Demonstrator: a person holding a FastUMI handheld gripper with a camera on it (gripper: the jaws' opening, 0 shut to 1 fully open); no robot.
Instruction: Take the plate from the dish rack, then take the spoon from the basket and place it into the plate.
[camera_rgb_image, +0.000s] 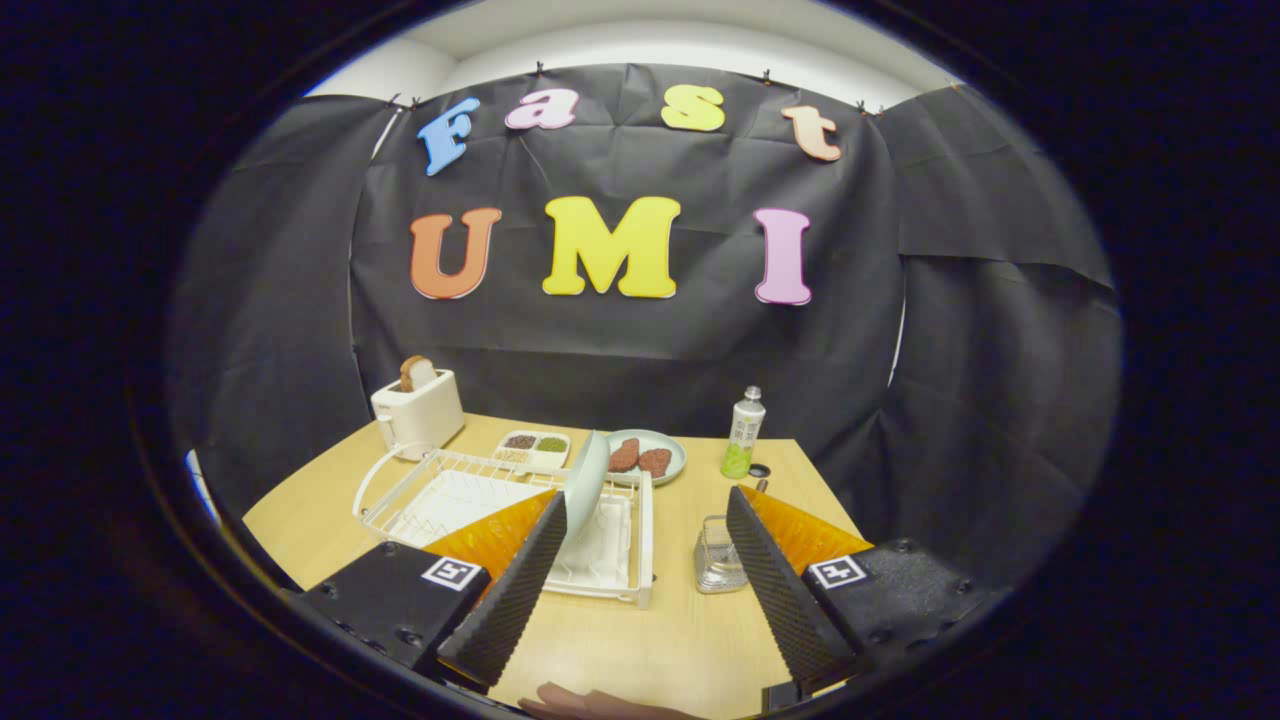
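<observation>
- The gripper (640, 580), with two ribbed black fingers (515, 590) on orange mounts, stood wide open and empty above the pale wooden table (620, 640).
- The pale green round plate (586, 485) stood on edge, nearly upright, at the right end of the white wire dish rack (440, 500), just ahead of the left finger's tip and apparently not touching it.
- Judged from its glossy, thin-rimmed look, the plate was rigid, smooth and likely slippery, and breakable if dropped; the exposed upper rim appeared the best place to pinch, one finger on each face.
- The small clear mesh basket (716, 553) sat on the table just right of the rack, between the fingers and close to the right one. The spoon could not be made out inside it.
- Beyond the rack stood a cream toaster (417, 408) holding a slice of bread, a white divided dish (533, 446), a second pale green plate with two brown patties (645, 458), and a slim green-and-white bottle (742, 432).
- A hand's edge (590, 703) showed below the fingers.
</observation>
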